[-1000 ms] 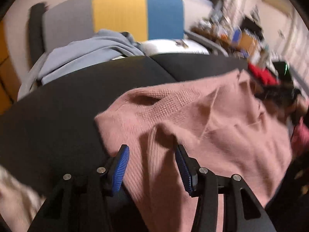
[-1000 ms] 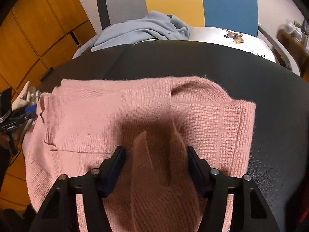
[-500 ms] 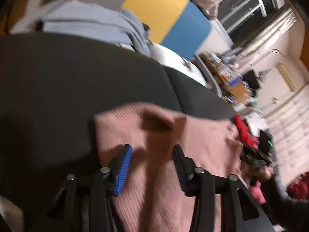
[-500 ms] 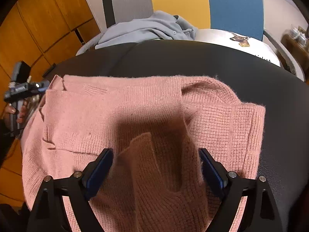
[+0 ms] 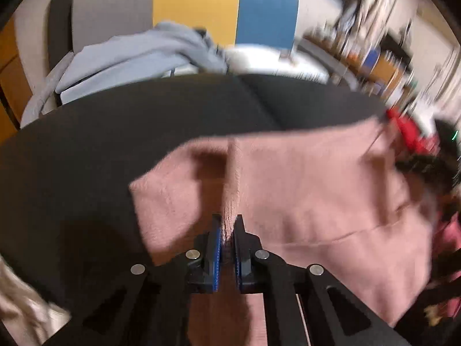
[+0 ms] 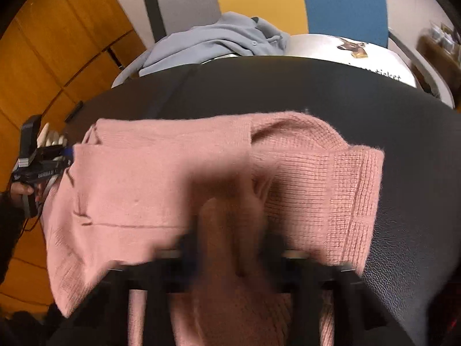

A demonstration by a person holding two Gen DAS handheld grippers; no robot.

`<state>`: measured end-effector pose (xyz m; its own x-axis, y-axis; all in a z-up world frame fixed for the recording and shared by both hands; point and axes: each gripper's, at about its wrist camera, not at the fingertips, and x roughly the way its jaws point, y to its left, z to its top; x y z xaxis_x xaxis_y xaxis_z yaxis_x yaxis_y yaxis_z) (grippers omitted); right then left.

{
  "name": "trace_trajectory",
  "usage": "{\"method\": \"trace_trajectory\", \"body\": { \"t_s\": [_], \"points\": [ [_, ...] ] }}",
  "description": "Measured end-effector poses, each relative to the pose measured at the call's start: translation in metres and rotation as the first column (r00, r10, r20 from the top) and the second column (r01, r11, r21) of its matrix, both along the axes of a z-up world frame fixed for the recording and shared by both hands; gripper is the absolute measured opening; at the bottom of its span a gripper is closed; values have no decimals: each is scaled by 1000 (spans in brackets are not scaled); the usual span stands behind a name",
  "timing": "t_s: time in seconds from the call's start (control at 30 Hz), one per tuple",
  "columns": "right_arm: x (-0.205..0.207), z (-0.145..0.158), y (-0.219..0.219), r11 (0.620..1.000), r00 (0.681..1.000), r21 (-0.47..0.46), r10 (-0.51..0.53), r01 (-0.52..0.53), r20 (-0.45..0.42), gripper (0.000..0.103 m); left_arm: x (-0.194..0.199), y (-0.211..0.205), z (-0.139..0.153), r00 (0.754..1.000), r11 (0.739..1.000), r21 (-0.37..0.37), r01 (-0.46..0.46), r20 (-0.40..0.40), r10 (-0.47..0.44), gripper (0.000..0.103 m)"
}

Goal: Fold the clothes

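Note:
A pink knitted sweater (image 5: 302, 190) lies partly folded on a black padded surface (image 5: 115, 132); it also shows in the right wrist view (image 6: 161, 178). My left gripper (image 5: 227, 225) is shut on a pinched ridge of the sweater near its left edge. My right gripper (image 6: 230, 248) is motion-blurred, with a raised fold of the sweater between its fingers; its fingers stand closer than before, but whether they grip the fold is unclear. The left gripper also shows at the sweater's left edge in the right wrist view (image 6: 62, 155).
A light blue garment (image 6: 213, 43) lies heaped behind the black surface (image 6: 403, 155), in front of a grey, yellow and blue chair back (image 5: 196, 5). A white printed item (image 6: 354, 54) lies beside it. Orange wooden cabinets (image 6: 52, 57) stand at the left. Red cloth (image 5: 409, 135) lies at right.
My left gripper has closed from open onto a ridge of the sweater. My right gripper's fingers have moved inward around the raised fold, and its view has blurred.

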<state>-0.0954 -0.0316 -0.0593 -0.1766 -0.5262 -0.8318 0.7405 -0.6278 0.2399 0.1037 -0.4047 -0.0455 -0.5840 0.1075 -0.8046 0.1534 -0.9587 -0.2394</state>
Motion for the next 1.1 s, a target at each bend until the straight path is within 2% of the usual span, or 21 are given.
{"method": "trace_trajectory", "body": {
  "t_s": [0.1,0.17,0.23,0.3,0.37,0.47,0.53,0.67,0.77,0.8,0.83,0.87,0.97,1.1],
  "points": [
    [11,14,1,1000,999,-4,6,-6,-46,14,15,-16,21,993,991,133,-14,-114,30,4],
    [16,28,2,1000,997,-20,6,-8,-75,14,30,-31,39,975,974,228,-21,-210,71,4],
    [21,44,3,999,994,-37,8,-12,-108,14,42,-44,52,953,959,281,-37,-278,118,4],
    [23,57,5,998,990,-56,7,-15,-138,14,48,-59,60,933,948,311,-66,-317,169,3],
    [23,67,7,998,986,-62,-9,-2,-168,14,55,-74,58,913,927,362,-100,-336,230,3],
    [14,65,18,996,981,-62,-69,59,-182,14,52,-83,37,911,907,381,-176,-287,298,0],
    [9,56,21,994,981,-64,-96,87,-169,14,44,-90,15,918,899,365,-241,-215,333,0],
    [-2,40,26,988,978,-66,-151,142,-142,14,30,-92,-20,928,897,329,-294,-125,350,0],
    [-11,27,30,981,974,-67,-191,184,-122,14,38,-89,-20,930,894,363,-262,-152,334,3],
    [-13,23,31,978,972,-67,-204,197,-115,14,39,-88,-17,935,901,362,-240,-165,315,7],
    [-16,19,33,975,970,-67,-218,211,-109,14,38,-86,-13,940,912,346,-222,-174,295,18],
    [-18,17,33,974,969,-67,-225,218,-104,14,35,-83,-10,945,923,326,-202,-182,271,24],
    [-19,17,32,976,972,-67,-213,207,-104,14,25,-75,-3,971,955,262,-141,-152,185,31],
    [-20,6,31,975,974,-71,-217,212,-66,16,6,-60,-5,990,976,205,-78,-97,100,36]
  ]
}}
